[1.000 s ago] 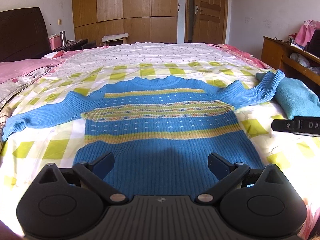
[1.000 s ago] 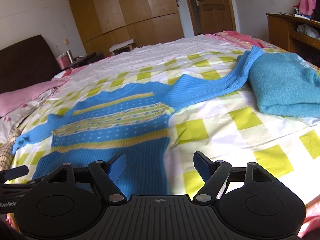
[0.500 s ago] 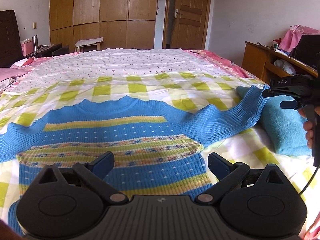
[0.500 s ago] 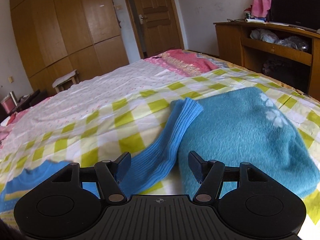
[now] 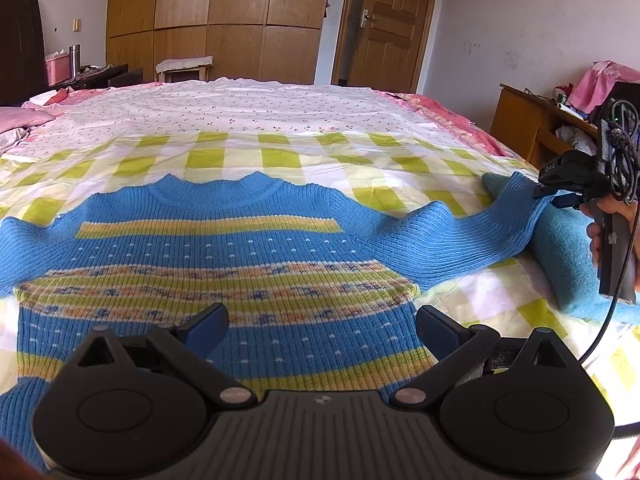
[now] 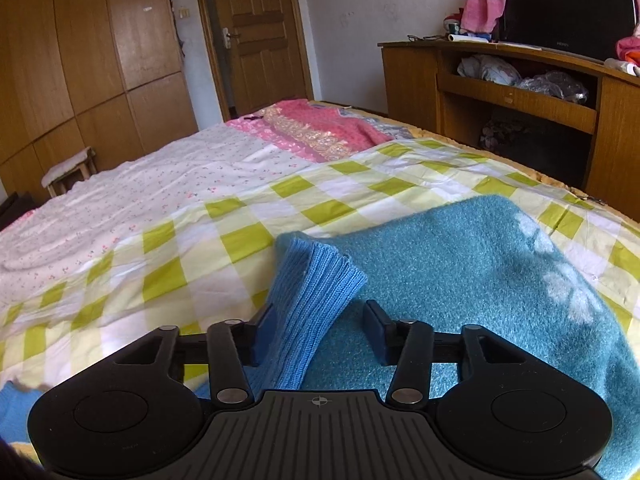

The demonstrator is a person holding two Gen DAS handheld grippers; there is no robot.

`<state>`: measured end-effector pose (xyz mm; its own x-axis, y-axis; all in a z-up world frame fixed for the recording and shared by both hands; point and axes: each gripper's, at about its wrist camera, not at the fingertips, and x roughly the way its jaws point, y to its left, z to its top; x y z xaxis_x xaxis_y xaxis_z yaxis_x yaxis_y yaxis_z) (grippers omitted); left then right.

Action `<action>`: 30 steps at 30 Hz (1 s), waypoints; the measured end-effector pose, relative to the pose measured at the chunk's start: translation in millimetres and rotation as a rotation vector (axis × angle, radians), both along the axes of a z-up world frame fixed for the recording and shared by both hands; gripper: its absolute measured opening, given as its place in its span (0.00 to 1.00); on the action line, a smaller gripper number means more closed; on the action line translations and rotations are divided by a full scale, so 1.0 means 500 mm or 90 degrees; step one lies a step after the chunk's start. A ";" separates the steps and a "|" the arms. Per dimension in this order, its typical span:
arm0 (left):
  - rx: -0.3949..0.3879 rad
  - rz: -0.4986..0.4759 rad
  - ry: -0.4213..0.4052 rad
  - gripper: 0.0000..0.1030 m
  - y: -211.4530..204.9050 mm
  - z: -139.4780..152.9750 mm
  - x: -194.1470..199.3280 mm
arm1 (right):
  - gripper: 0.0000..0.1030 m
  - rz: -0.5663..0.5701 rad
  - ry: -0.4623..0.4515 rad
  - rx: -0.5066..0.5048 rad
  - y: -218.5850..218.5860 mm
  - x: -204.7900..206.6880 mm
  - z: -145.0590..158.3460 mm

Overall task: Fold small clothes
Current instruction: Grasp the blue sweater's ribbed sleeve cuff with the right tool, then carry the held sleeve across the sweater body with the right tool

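A small blue knit sweater (image 5: 240, 256) with yellow and patterned stripes lies flat, front up, on the checked bedspread (image 5: 248, 156). My left gripper (image 5: 322, 326) is open and empty, hovering over the sweater's lower body. The sweater's right sleeve (image 5: 480, 232) stretches out to the right, its cuff (image 6: 316, 276) lying on a folded teal fleece (image 6: 460, 264). My right gripper (image 6: 318, 330) is open with the cuff between its fingers; it shows at the sleeve end in the left wrist view (image 5: 546, 194). The sweater's left sleeve runs off the left edge.
The teal fleece (image 5: 568, 256) lies at the bed's right edge. A wooden dresser (image 6: 520, 112) with clutter stands to the right. A pink garment (image 6: 316, 132) lies at the bed's far side. Wardrobes (image 5: 208, 20) and a door (image 5: 384, 24) line the back wall.
My right gripper has moved forward to the right sleeve's cuff, which now lies between its open fingers. My left gripper has moved up the sweater's body.
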<state>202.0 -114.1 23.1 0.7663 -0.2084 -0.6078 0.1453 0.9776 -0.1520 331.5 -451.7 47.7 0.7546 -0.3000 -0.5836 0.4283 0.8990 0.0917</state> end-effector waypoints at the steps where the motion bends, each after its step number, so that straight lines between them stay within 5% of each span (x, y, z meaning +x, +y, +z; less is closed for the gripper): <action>1: -0.001 0.002 -0.001 1.00 0.007 0.000 -0.003 | 0.25 -0.003 0.006 -0.001 -0.002 0.005 0.002; 4: -0.004 0.011 -0.003 1.00 0.034 0.002 -0.015 | 0.06 0.006 -0.003 0.048 -0.013 0.004 0.016; 9: -0.014 0.041 -0.007 1.00 0.096 0.004 -0.039 | 0.06 0.073 -0.047 0.067 0.060 -0.021 0.066; 17: -0.035 0.120 -0.023 1.00 0.230 0.004 -0.092 | 0.06 0.281 -0.079 0.089 0.341 -0.037 0.124; 30: -0.057 0.204 -0.048 1.00 0.396 -0.026 -0.127 | 0.06 0.524 0.021 0.003 0.774 -0.053 -0.007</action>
